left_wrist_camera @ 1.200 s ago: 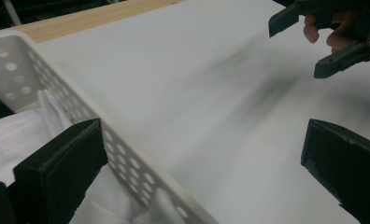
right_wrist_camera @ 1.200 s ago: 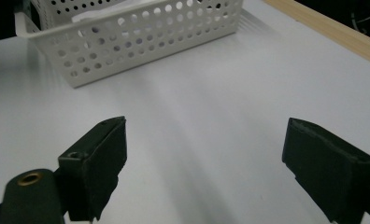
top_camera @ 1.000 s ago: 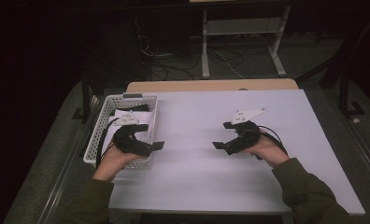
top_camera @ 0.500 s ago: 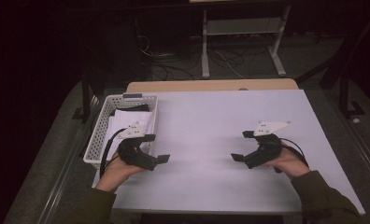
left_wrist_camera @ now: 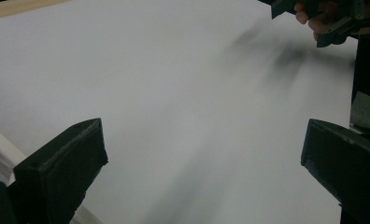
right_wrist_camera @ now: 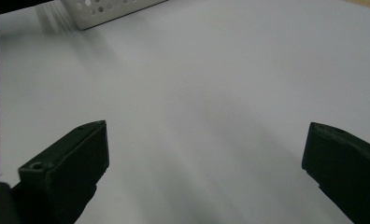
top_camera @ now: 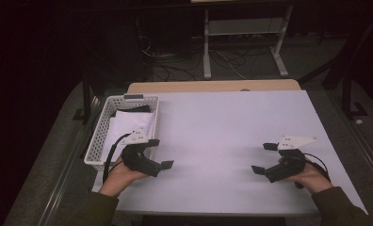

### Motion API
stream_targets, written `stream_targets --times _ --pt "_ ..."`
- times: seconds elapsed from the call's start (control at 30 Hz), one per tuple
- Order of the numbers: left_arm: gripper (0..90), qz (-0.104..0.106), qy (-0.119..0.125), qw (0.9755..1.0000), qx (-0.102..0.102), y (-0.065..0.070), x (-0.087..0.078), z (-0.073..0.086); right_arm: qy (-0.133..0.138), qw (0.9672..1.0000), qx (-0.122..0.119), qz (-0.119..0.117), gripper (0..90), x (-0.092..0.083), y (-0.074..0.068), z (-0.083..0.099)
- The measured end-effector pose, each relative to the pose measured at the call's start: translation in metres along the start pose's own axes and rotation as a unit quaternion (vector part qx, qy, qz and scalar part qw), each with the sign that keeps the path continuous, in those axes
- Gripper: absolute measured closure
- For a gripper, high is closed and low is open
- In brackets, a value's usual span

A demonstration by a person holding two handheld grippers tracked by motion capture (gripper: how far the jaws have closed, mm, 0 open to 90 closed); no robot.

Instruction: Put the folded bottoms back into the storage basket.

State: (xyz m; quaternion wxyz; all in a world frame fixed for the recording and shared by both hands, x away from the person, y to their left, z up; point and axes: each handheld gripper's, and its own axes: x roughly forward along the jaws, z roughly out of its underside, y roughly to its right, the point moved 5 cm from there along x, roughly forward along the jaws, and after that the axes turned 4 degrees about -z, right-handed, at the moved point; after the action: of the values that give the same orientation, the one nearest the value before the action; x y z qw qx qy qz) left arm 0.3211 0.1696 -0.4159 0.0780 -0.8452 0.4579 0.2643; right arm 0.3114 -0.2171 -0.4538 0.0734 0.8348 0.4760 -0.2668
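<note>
High view: left gripper [top_camera: 159, 153] and right gripper [top_camera: 264, 158] low over table [top_camera: 222, 122], jaws spread, empty

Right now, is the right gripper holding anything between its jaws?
No, the right gripper has its jaws spread wide with just the bare white table between them.

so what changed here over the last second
Both grippers drew back toward the person's edge of the table. The right gripper went farther, out to the right, and its jaws have just been opening with nothing between them. The left gripper slid a little nearer beside the white basket. The basket and the white sheets in it stayed put.
</note>
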Motion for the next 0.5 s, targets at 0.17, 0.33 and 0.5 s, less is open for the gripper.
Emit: stream_targets --times 0.17,0.33,0.5 --pt "0.0 0.001 0.0 1.0 -0.001 0.0 0.001 0.001 0.005 1.0 0.0 0.004 0.8 -0.009 0.001 0.009" --pt "0.0 0.001 -0.001 1.0 0.001 0.0 0.002 0.001 0.007 0.9999 0.005 0.009 0.8 -0.016 0.003 0.017" --pt "0.0 0.003 0.0 1.0 0.0 0.001 0.002 0.001 0.014 0.9998 0.002 0.009 0.9 -0.021 0.004 0.024"
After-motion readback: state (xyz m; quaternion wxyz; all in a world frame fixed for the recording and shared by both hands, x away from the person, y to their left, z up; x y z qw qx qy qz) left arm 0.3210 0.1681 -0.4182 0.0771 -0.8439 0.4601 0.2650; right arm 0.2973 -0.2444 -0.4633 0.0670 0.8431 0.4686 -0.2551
